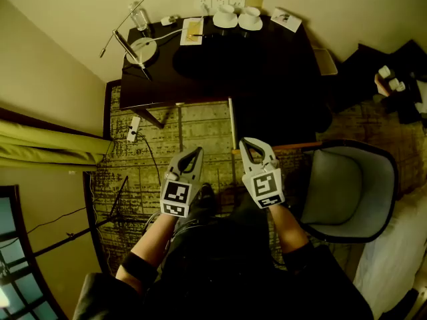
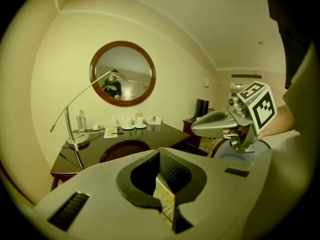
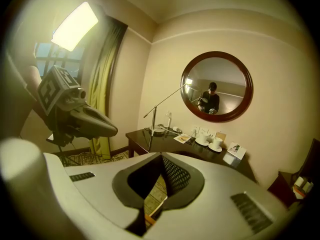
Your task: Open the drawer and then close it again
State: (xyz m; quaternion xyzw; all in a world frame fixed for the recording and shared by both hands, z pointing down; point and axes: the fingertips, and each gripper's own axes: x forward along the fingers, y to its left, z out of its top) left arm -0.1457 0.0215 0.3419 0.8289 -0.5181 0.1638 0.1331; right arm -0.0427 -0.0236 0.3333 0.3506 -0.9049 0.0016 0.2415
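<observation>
Head view has the left gripper (image 1: 195, 153) and the right gripper (image 1: 248, 145) side by side above a patterned carpet (image 1: 200, 122), both aimed at a dark desk and well apart from it. Each gripper's own view shows its fingers closed together at the tips, with nothing between them.

The drawer (image 1: 280, 122) is most likely the dark block under the right half of the tabletop (image 1: 267, 65), bounded by a pale wooden edge on the side facing the person. Whether that block is a shut front or a box already pulled out cannot be told, and no handle can be made out.

It will probably behave as a stiff wooden box that slides along one line only, neither heavy nor fragile. The best hold is likely at the middle of the front edge, since a pull from one corner could make it jam.

The tabletop is glossy and carries a lamp (image 1: 133, 45) and white cups (image 1: 239, 17) near the wall, which a hard slam could rattle. A round mirror (image 2: 123, 74) hangs above the desk. A grey chair (image 1: 347, 185) stands just right of the approach, and a green curtain (image 1: 47, 149) hangs at the left.
</observation>
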